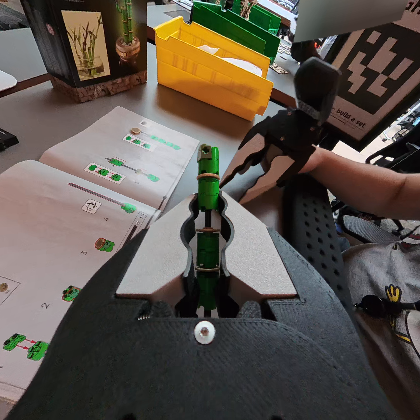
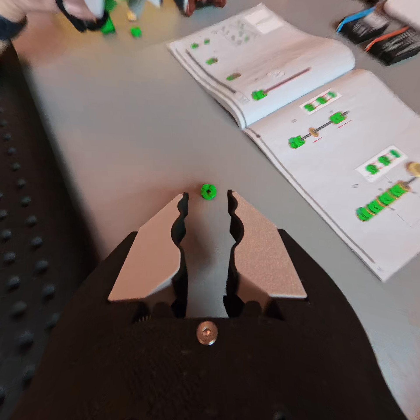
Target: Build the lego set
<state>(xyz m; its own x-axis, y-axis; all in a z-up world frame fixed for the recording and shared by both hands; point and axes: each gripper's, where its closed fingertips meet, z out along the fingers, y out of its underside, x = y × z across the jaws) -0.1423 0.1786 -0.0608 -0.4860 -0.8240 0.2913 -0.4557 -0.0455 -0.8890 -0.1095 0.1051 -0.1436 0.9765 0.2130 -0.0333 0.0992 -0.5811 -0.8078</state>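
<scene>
My left gripper (image 1: 208,196) is shut on a green bamboo stalk (image 1: 208,175), round green pieces and tan rings threaded on a black axle; its tip sticks out past the fingertips. My right gripper (image 2: 208,193) is open above the grey table (image 2: 113,136), with a small round green piece (image 2: 208,192) lying on the table just beyond the gap between its fingertips. The right gripper also shows in the left wrist view (image 1: 231,191), open and pointing down at the table right of the stalk. The left gripper (image 2: 91,20) shows blurred at the top left of the right wrist view.
An open instruction booklet (image 1: 91,204) (image 2: 318,136) lies on the table. A yellow bin (image 1: 211,72), a green bin (image 1: 236,27) and the set's box (image 1: 86,45) stand behind. Loose green pieces (image 2: 136,31) lie far off. A black perforated chair back (image 2: 22,227) (image 1: 313,238) borders the table.
</scene>
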